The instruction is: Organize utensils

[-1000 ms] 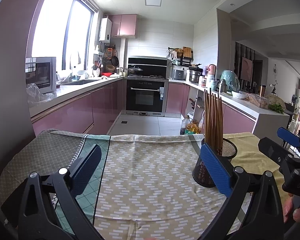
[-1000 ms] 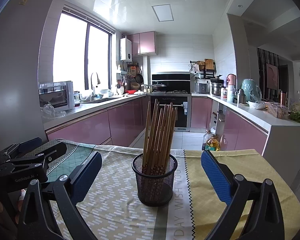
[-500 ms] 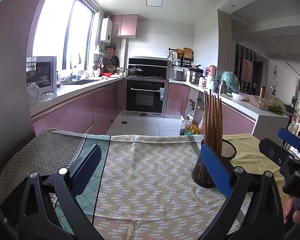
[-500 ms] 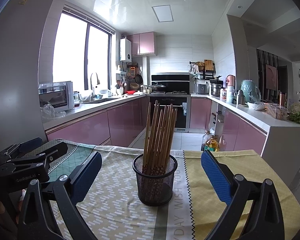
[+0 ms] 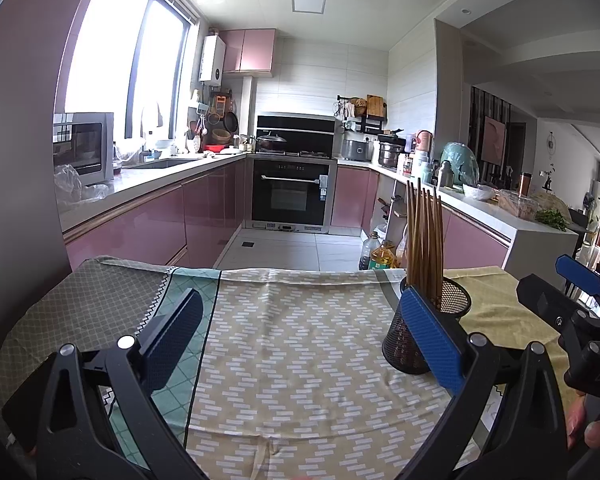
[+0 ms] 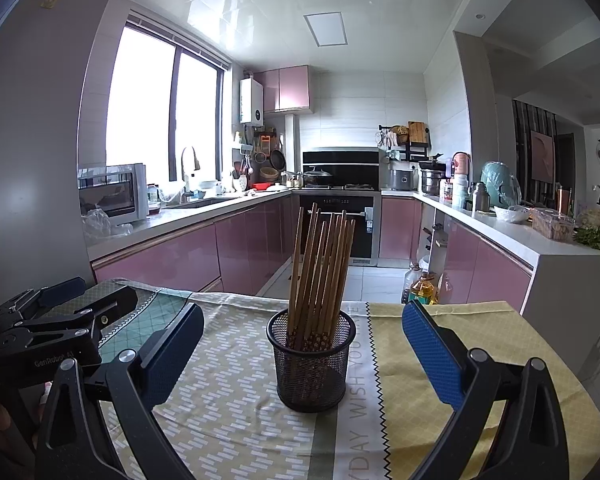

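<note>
A black mesh cup (image 6: 310, 362) stands on the patterned tablecloth (image 6: 228, 412) and holds several brown wooden chopsticks (image 6: 320, 268) upright. My right gripper (image 6: 304, 344) is open and empty, with the cup straight ahead between its blue pads. My left gripper (image 5: 300, 332) is open and empty over the cloth; the cup (image 5: 424, 332) and chopsticks (image 5: 424, 240) sit behind its right pad. Each gripper shows at the edge of the other's view.
The table's far edge (image 5: 292, 270) drops to a tiled kitchen floor. Pink cabinets (image 6: 172, 256), an oven (image 5: 290, 196) and a crowded right counter (image 6: 512, 224) lie beyond. Oil bottles (image 6: 420, 286) stand on the floor past the table.
Both views have shifted very slightly. The cup, the chopsticks and both open grippers stay as they were.
</note>
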Motion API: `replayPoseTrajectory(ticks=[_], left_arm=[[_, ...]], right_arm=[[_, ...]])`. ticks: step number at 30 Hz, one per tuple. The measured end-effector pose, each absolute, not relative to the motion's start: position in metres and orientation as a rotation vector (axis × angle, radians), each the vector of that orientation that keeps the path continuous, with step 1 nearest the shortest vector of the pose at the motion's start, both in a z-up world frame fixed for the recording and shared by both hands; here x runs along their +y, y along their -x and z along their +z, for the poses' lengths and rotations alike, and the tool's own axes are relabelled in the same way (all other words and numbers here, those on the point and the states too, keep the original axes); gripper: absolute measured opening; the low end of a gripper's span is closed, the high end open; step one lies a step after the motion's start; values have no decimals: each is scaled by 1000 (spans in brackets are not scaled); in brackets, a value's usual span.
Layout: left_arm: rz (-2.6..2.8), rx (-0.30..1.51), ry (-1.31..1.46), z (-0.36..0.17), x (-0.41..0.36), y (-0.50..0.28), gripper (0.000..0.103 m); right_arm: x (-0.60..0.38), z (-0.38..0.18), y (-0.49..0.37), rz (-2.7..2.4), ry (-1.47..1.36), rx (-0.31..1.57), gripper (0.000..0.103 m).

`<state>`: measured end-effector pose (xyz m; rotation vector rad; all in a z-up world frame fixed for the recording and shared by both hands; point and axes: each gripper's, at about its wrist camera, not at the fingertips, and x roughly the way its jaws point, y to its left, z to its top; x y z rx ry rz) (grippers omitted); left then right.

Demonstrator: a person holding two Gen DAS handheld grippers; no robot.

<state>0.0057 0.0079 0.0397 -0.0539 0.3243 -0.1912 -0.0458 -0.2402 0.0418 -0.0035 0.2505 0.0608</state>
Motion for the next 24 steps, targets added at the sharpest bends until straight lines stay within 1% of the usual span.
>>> replayPoseTrajectory(ticks=[24], left_arm=[[-190, 322, 51, 40, 7, -4, 98]], right_arm=[[-242, 42, 46, 55, 0, 249, 96]])
